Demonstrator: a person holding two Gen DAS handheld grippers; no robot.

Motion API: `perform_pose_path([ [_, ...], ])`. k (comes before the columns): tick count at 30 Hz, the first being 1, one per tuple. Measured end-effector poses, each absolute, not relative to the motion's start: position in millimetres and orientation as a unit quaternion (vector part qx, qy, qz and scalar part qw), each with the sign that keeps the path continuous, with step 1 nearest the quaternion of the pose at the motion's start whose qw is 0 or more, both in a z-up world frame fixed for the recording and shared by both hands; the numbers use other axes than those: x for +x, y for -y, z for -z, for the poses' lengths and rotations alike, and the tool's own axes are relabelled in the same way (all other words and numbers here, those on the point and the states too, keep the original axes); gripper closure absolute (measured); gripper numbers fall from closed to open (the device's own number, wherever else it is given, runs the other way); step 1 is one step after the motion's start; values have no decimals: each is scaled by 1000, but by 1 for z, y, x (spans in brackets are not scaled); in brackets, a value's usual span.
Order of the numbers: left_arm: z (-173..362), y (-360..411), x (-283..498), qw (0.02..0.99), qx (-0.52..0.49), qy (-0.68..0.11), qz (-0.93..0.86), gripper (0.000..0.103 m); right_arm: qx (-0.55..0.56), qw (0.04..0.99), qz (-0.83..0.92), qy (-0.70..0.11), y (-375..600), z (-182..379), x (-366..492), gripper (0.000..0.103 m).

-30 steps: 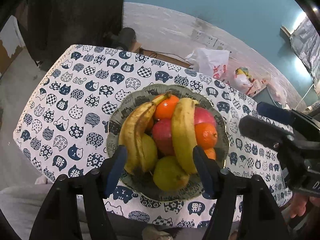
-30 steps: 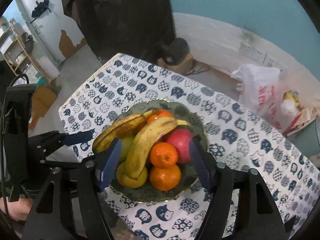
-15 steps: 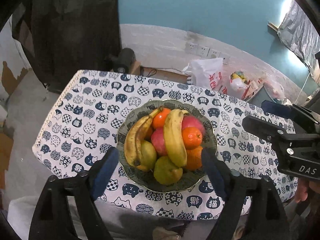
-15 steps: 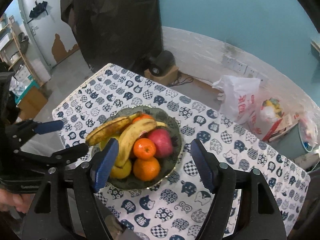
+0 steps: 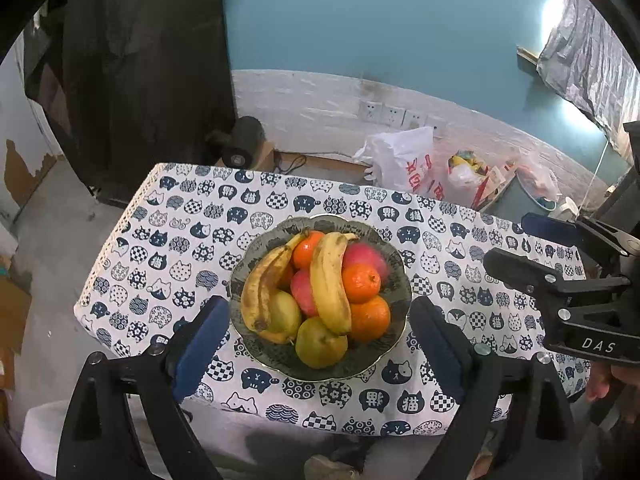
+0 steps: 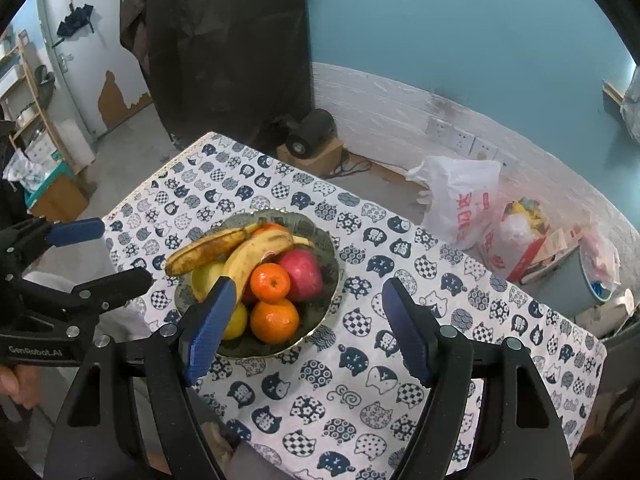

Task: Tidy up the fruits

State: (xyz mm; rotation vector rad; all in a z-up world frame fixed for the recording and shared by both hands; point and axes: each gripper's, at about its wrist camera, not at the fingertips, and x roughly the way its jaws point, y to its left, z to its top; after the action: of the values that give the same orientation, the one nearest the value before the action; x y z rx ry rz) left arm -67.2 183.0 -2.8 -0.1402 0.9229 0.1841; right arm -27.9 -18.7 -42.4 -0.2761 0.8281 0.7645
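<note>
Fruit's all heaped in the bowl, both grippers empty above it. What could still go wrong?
1. The long banana lies on top of the apples and oranges; a bump from the left gripper, whose jaws are opening with nothing between them, could roll it off.
2. The spotted banana overhangs the bowl rim and may slide out.
3. The bowl sits near the table's front edge, and the tablecloth could slip.

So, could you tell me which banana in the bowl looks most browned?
The left banana, darkly spotted along the bowl's rim; the middle banana is cleaner yellow.
</note>
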Motion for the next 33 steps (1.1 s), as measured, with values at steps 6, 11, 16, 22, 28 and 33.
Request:
perform_pose_path([
  [6, -1, -177, -68, 893, -61, -437, -87, 5, -128, 837, -362, -391, 21, 41, -29, 29],
  [11, -1, -173, -66, 894, -54, -436, -87, 5, -129, 836, -363, -390, 22, 41, -28, 29],
  [16, -2, -171, -67, 895, -46, -435, -90, 5, -130, 834, -363, -395, 22, 41, -29, 29],
  [22, -4, -168, -68, 897, -43, -432, -87, 5, -130, 834, -362, -395, 22, 41, -29, 29],
  [28, -5, -168, -69, 897, -42, -430, -88, 5, -130, 834, -362, -396, 21, 42, -29, 29],
  [33, -6, -169, -69, 897, -42, -431, -89, 5, -130, 834, -362, -396, 21, 42, -29, 29],
])
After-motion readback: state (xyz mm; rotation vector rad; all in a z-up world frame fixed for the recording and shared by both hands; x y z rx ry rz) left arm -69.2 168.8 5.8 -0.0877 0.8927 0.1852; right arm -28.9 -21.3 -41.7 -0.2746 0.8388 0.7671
